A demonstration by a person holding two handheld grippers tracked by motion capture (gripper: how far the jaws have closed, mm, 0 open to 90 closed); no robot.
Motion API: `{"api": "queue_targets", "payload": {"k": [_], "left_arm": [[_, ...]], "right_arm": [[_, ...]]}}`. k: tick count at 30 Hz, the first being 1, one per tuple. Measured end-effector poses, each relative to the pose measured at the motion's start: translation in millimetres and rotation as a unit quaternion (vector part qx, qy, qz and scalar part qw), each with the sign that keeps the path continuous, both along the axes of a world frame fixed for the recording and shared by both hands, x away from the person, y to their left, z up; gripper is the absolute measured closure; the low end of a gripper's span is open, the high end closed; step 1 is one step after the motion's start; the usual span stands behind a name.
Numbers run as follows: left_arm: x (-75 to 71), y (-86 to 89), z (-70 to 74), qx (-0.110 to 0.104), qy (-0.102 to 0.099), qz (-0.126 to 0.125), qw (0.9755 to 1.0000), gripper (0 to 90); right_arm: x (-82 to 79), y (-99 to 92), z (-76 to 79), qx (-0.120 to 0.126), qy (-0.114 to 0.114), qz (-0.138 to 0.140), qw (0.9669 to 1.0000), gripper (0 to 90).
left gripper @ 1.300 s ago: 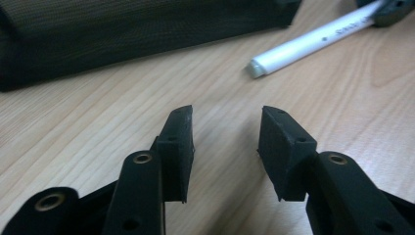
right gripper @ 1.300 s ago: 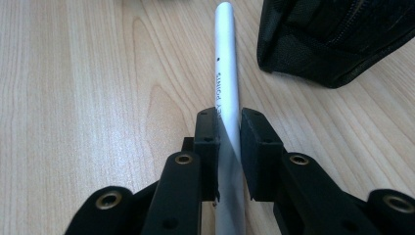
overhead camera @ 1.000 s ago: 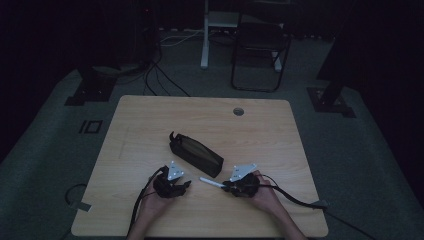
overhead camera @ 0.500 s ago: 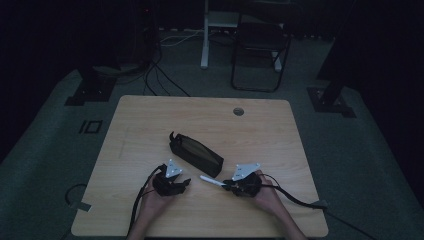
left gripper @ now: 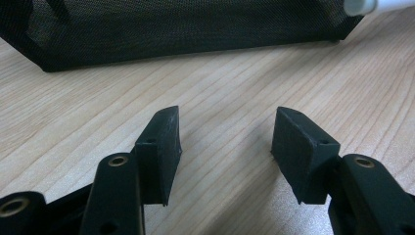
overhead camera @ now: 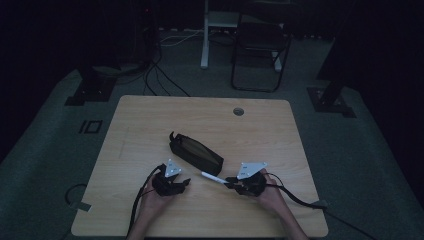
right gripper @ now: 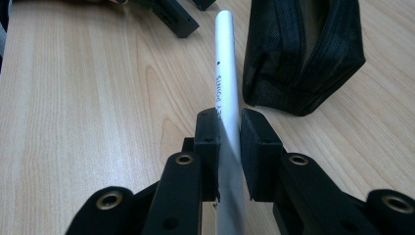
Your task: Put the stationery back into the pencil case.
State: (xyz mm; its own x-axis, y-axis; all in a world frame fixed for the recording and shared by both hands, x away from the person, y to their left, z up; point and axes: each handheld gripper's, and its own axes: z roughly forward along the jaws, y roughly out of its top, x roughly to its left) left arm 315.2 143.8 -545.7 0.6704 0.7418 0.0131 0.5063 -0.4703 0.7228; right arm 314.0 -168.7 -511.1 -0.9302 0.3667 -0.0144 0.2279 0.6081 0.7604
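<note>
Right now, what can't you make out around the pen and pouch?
- Pen: print in the right gripper view is partly covered by the right gripper; near end blurred.
- Pouch: top cut off in the left gripper view.
- Pouch contents: too dark in high view.

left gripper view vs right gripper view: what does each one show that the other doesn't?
Left gripper view alone: the left gripper with jaws apart, just opening further, nothing between them, bare wooden table below.

Right gripper view alone: the right gripper shut on the white cylindrical pen, printed lettering along its barrel, plus the pouch's open zipped mouth.

Both: the black mesh fabric pouch lying on the table, and the pen, of which the left gripper view catches just the tip at its top right corner.
</note>
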Motion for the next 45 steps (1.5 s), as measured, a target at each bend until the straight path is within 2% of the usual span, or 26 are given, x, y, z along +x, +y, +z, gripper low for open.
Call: {"api": "queue_targets", "payload": {"k": [6, 8, 10, 15, 19, 22, 25, 26, 33, 37, 41, 45], "left_arm": [[0.0, 1.8, 1.4, 0.007, 0.001, 0.008, 0.9999, 45.2], [-0.1, 2.6, 2.1, 0.011, 0.000, 0.010, 0.9999, 48.3], [-0.2, 5.3, 4.3, 0.017, -0.002, 0.023, 0.9996, 49.7], [0.5, 17.4, 15.4, -0.013, -0.019, 0.038, 0.9990, 48.5], [5.0, 28.8, 27.1, -0.029, -0.040, 0.059, 0.9971, 46.7], [9.9, 34.7, 34.7, -0.032, -0.053, 0.070, 0.9956, 45.0], [17.1, 39.6, 41.5, -0.051, -0.059, 0.075, 0.9941, 42.8], [20.2, 41.0, 43.3, -0.052, -0.065, 0.078, 0.9934, 41.6], [46.5, 44.1, 53.5, -0.070, -0.060, 0.080, 0.9925, 34.2], [62.3, 42.8, 55.8, -0.072, -0.053, 0.086, 0.9923, 32.2], [74.7, 41.8, 54.9, -0.071, -0.038, 0.097, 0.9920, 40.0], [80.8, 39.2, 53.8, -0.079, -0.037, 0.099, 0.9913, 44.0]], "right_arm": [[-3.7, 1.9, 7.3, 0.004, -0.010, 0.003, 0.9999, 78.5], [-4.7, 3.0, 9.6, 0.005, -0.013, 0.006, 0.9999, 78.5], [-5.6, 3.6, 11.2, 0.005, -0.014, 0.005, 0.9999, 78.4], [-5.3, 1.9, 15.3, 0.005, -0.021, 0.000, 0.9998, 78.5], [-5.1, -0.4, 19.3, 0.010, -0.026, -0.007, 0.9996, 78.5], [-4.4, -2.3, 21.7, 0.012, -0.027, -0.013, 0.9995, 78.5], [-3.4, -3.7, 23.5, 0.016, -0.026, -0.016, 0.9994, 78.5], [-3.3, -4.0, 23.9, 0.016, -0.026, -0.017, 0.9994, 78.5], [-2.1, -6.1, 26.3, 0.018, -0.031, -0.022, 0.9991, 78.4], [-1.5, -7.5, 27.7, 0.019, -0.034, -0.025, 0.9989, 78.5], [-1.3, -9.2, 30.0, 0.021, -0.037, -0.031, 0.9986, 78.5], [-0.3, -11.0, 31.9, 0.023, -0.041, -0.035, 0.9983, 78.5]]}}
